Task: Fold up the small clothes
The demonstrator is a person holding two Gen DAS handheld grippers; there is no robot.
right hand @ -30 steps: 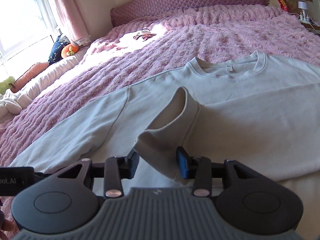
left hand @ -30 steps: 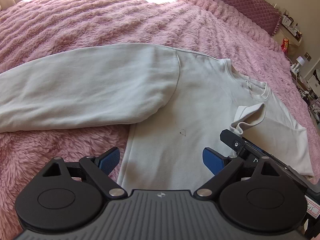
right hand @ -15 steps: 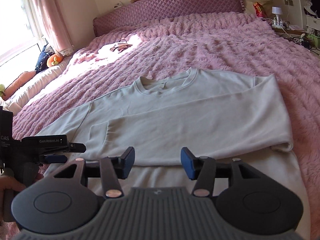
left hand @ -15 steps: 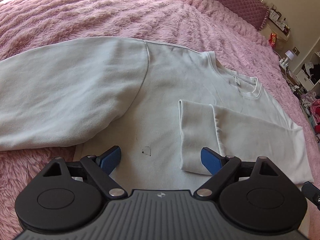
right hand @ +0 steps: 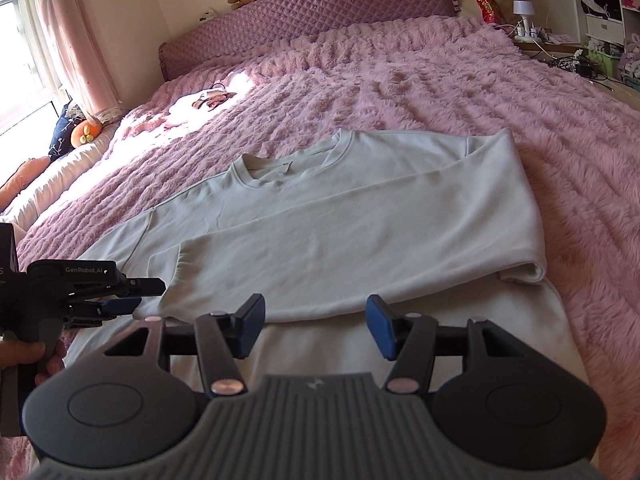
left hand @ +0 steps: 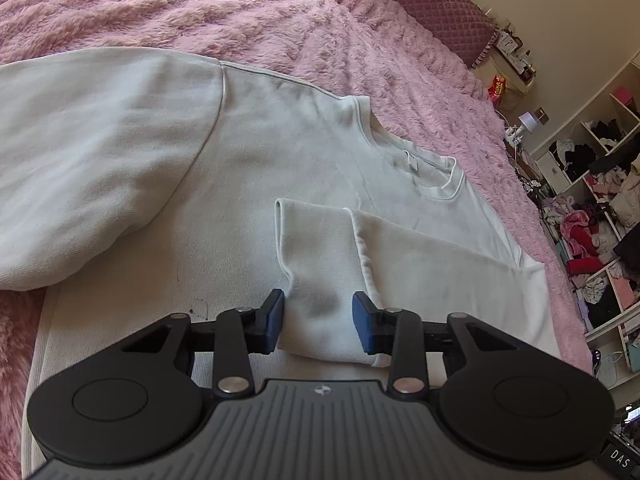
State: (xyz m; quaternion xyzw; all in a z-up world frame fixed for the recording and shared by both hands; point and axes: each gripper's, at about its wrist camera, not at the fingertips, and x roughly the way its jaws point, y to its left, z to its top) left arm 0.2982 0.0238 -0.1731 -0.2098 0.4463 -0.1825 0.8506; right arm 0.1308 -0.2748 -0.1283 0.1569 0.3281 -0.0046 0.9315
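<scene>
A pale grey-white sweatshirt (left hand: 280, 160) lies flat, front up, on the bed. Its one sleeve (right hand: 360, 248) is folded across the chest, and that sleeve's cuff (left hand: 320, 260) lies between the blue pads of my left gripper (left hand: 318, 316). Those jaws are closing around the cuff, whose fabric still lies flat. The other sleeve (left hand: 100, 160) stretches out unfolded to the left. My right gripper (right hand: 316, 324) hovers over the sweatshirt's lower body, jaws opening, nothing between them. The left gripper (right hand: 136, 296) also shows at the left edge of the right wrist view.
A furry pink blanket (right hand: 440, 80) covers the bed up to a quilted purple headboard (right hand: 320, 4). Open shelves stuffed with clothes (left hand: 592, 208) stand beyond the bed's right side. A person's hand (right hand: 24, 356) holds the left gripper's handle. A small item (right hand: 208, 100) lies in a sunlit patch.
The right gripper let go of the folded sleeve and drew back. The left gripper slid over to the cuff, and its jaws went from wide apart to narrow around it.
</scene>
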